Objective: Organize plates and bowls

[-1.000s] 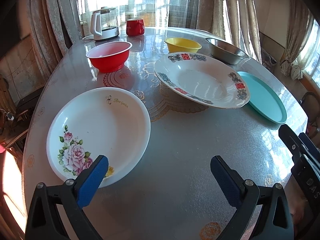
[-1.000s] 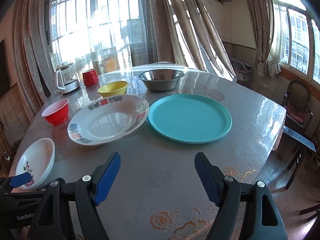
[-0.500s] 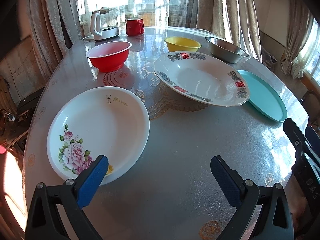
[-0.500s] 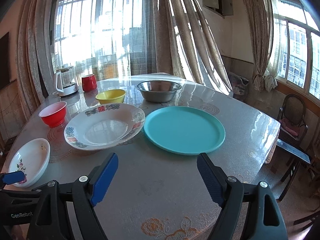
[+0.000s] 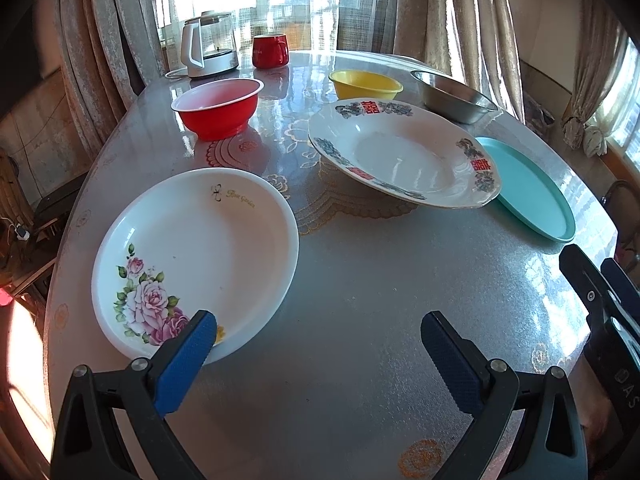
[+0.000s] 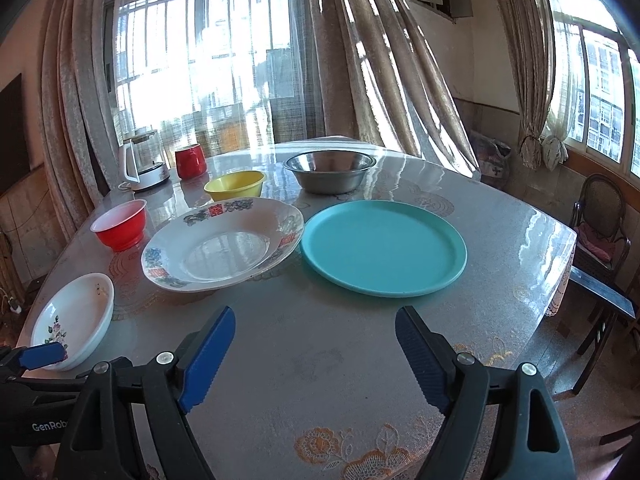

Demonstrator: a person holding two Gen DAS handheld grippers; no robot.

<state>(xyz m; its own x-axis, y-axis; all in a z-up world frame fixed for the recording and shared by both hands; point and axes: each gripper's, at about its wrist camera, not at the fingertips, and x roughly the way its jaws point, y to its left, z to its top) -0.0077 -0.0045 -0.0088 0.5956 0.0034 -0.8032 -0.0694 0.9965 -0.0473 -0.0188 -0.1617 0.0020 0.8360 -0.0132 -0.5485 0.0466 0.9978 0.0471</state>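
A white rose-pattern plate (image 5: 196,256) (image 6: 74,316) lies at the near left of the table. A large patterned deep plate (image 5: 400,156) (image 6: 224,244) sits mid-table, a teal plate (image 5: 532,196) (image 6: 384,252) to its right. Behind stand a red bowl (image 5: 218,108) (image 6: 120,224), a yellow bowl (image 5: 366,84) (image 6: 235,187) and a steel bowl (image 5: 454,96) (image 6: 330,170). My left gripper (image 5: 318,336) is open and empty, its left finger over the rose plate's near rim. My right gripper (image 6: 316,332) is open and empty above the table's front, short of the teal plate.
A glass kettle (image 5: 208,46) (image 6: 144,160) and a red mug (image 5: 270,51) (image 6: 191,162) stand at the far edge by the curtains. The round table (image 5: 360,280) has a glossy cover. A chair (image 6: 600,236) stands to the right of the table.
The right gripper's view has risen and tilted up, so the dishes sit lower in its frame. The left gripper has barely shifted. Both stay open.
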